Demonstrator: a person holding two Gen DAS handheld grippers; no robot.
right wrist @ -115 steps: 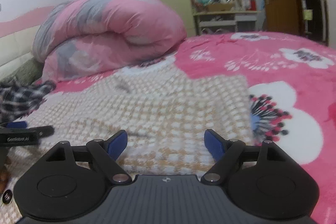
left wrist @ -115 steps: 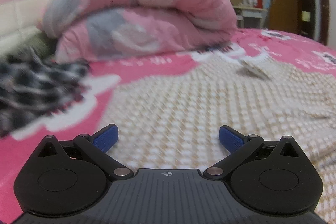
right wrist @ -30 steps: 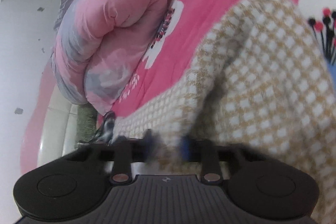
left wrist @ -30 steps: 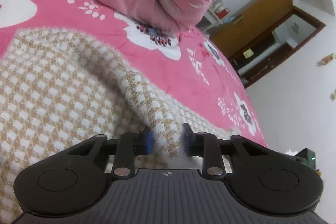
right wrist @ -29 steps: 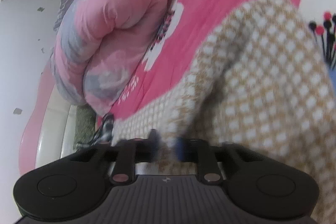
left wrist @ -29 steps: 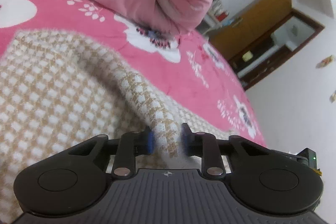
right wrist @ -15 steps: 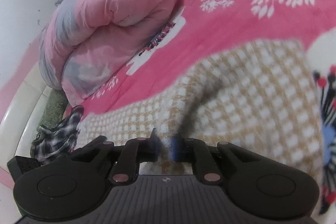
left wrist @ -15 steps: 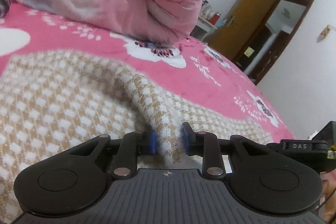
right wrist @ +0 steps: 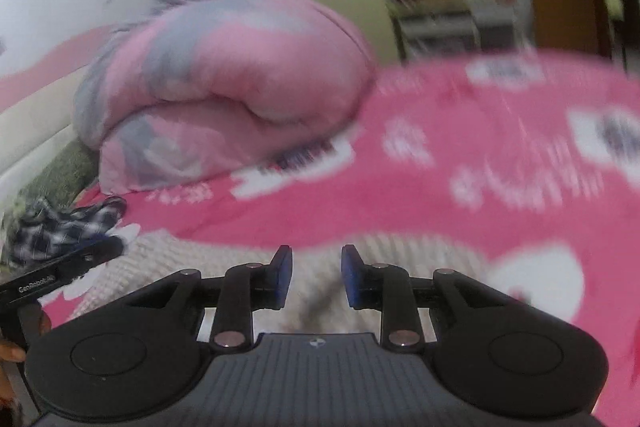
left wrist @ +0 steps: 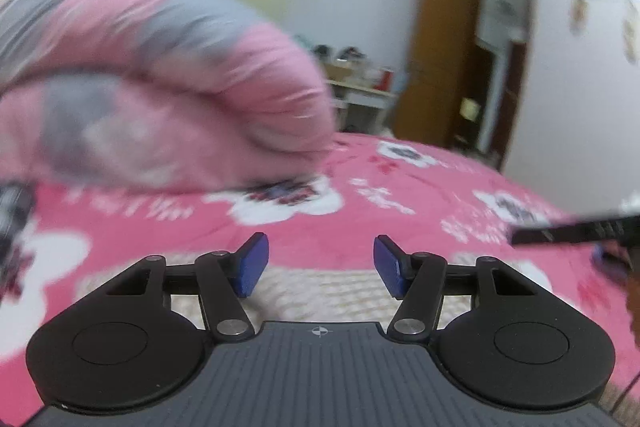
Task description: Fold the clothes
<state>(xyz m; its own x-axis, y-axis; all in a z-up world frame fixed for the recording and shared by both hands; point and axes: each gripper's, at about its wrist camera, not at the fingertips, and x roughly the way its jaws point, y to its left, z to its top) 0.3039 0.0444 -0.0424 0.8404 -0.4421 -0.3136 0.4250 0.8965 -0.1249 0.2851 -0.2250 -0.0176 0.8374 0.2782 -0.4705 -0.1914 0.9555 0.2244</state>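
Knitwear at the centre of the job – a beige-and-white checked knitted garment (left wrist: 340, 291) – lies on the bright pink flowered bedspread (left wrist: 420, 211), just below and ahead of both tools. The left gripper (left wrist: 321, 264) stands with its blue pads apart at a middling width, nothing between them; its jaws have just been opening. The right gripper (right wrist: 316, 277) shows a narrower gap, its jaws likewise just opened, the knit visible beyond the gap but not pinched by the pads. By the look of it, a fold has been laid down and let go, and both tools are clear of the cloth. The next move probably calls for choosing a fresh edge or corner of the garment, bringing both sets of pads down to it and closing on it evenly so the fold stays square – though blur hides how neat the present fold is. Beyond the garment a rolled pink-and-grey quilt (right wrist: 224, 87) sits at the head of the bed, and a crumpled black-and-white plaid cloth (right wrist: 60, 227) lies well apart at the left edge. No basket, box or other container for folded clothes can be seen in either view
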